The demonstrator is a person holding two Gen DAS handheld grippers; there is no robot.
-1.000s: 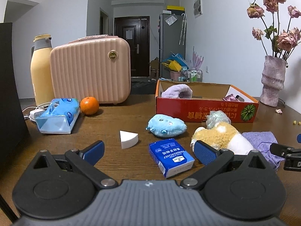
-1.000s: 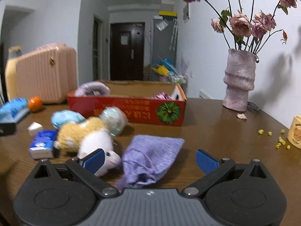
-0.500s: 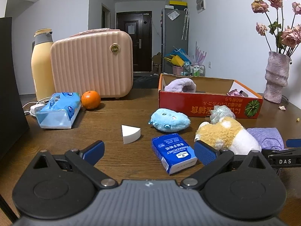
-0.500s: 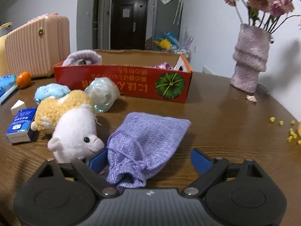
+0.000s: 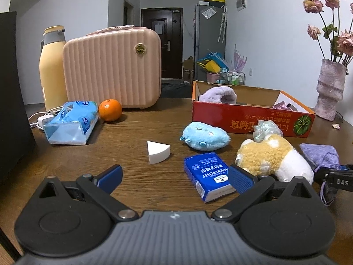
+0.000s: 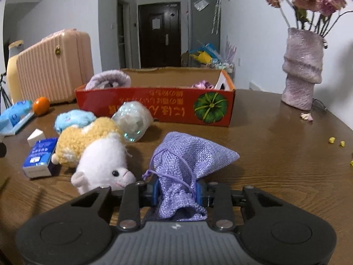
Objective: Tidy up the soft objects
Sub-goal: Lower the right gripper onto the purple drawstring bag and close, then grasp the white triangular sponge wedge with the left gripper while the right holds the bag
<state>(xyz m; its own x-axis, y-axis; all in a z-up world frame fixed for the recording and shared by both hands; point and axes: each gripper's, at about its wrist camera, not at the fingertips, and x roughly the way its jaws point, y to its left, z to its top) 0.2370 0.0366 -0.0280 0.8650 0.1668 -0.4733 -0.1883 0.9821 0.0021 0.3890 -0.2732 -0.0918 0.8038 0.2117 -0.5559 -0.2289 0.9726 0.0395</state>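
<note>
My right gripper (image 6: 177, 193) is shut on the neck of a purple drawstring pouch (image 6: 189, 154), which lies on the wooden table; the pouch also shows in the left wrist view (image 5: 320, 154). A yellow-and-white plush (image 6: 94, 150) lies just left of it, touching the left finger. A blue plush (image 5: 205, 135), a white sponge wedge (image 5: 157, 152) and a blue tissue pack (image 5: 208, 178) lie ahead of my left gripper (image 5: 175, 177), which is open and empty. The red cardboard box (image 6: 158, 108) holds a lilac soft item (image 6: 108, 80).
A pink case (image 5: 112, 68), a yellow flask (image 5: 51, 66), an orange (image 5: 110, 110) and a blue wipes pack (image 5: 70, 125) stand at the left. A clear wrapped bundle (image 6: 132, 121) lies by the box. A vase of dried roses (image 6: 302, 79) stands at the right.
My right gripper has moved forward and down over the pouch and closed on its neck. My left gripper has shifted slightly and stays open.
</note>
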